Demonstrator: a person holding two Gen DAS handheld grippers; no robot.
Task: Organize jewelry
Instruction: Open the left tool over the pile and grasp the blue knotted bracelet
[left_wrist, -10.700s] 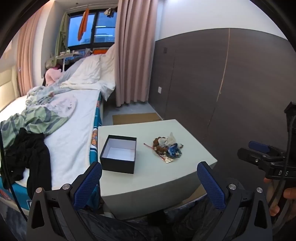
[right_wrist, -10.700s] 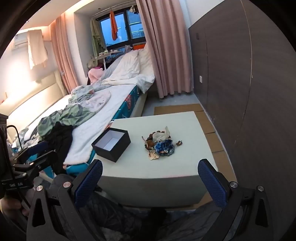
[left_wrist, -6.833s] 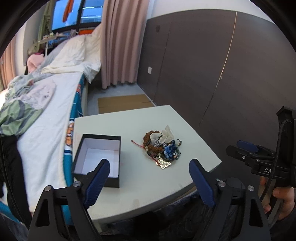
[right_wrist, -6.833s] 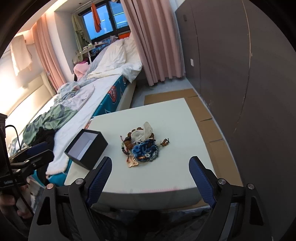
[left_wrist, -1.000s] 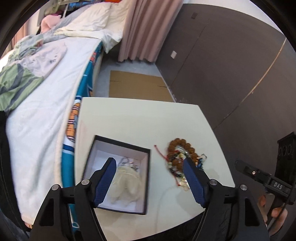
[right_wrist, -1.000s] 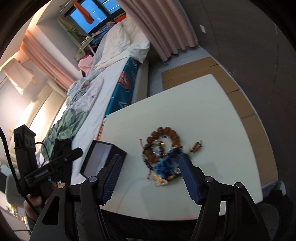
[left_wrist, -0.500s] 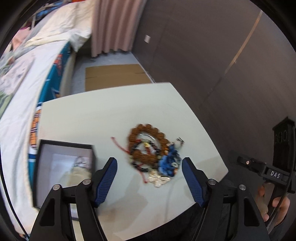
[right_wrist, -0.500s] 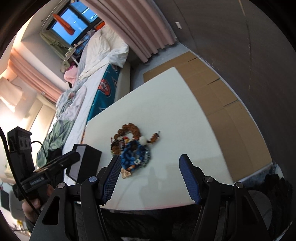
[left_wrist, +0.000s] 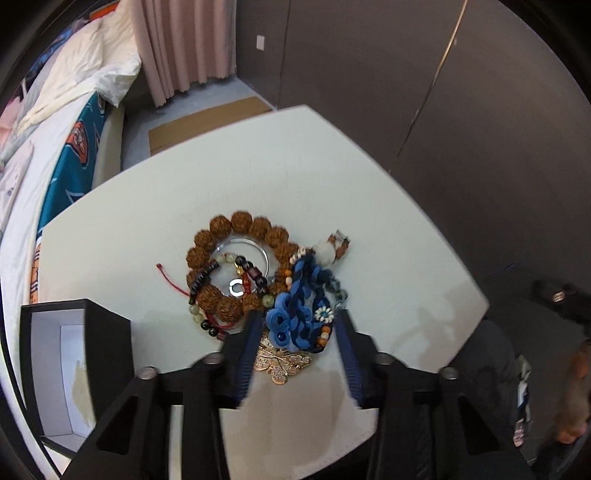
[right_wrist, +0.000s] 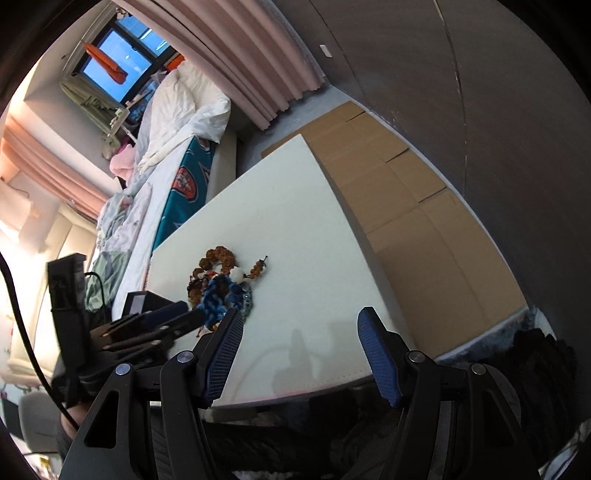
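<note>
A jewelry pile lies mid-table (left_wrist: 332, 166): a brown bead bracelet (left_wrist: 236, 258), thin bead strings, a blue fabric flower ornament (left_wrist: 295, 317) and a gold butterfly brooch (left_wrist: 282, 363). My left gripper (left_wrist: 297, 321) points down over the pile. Its jaws are closing, with the blue ornament between them and the pads close beside it. A black box (left_wrist: 107, 350) with a white inside stands at the left with a cream piece in it. In the right wrist view my right gripper (right_wrist: 299, 325) hangs open over the table's near edge, with nothing between its fingers. The left gripper (right_wrist: 173, 314) reaches the pile (right_wrist: 221, 284) there.
A bed (left_wrist: 55, 155) with bedding runs along the table's left side. Pink curtains (left_wrist: 184, 48) and a dark panelled wall (left_wrist: 443, 110) stand behind. Flat cardboard (right_wrist: 399, 192) covers the floor right of the table. A person's hand (left_wrist: 576, 406) shows at the right edge.
My left gripper moved from above the black box across and down to the jewelry pile, and its jaws narrowed around the blue ornament. The right gripper drifted and rolled a little, still open.
</note>
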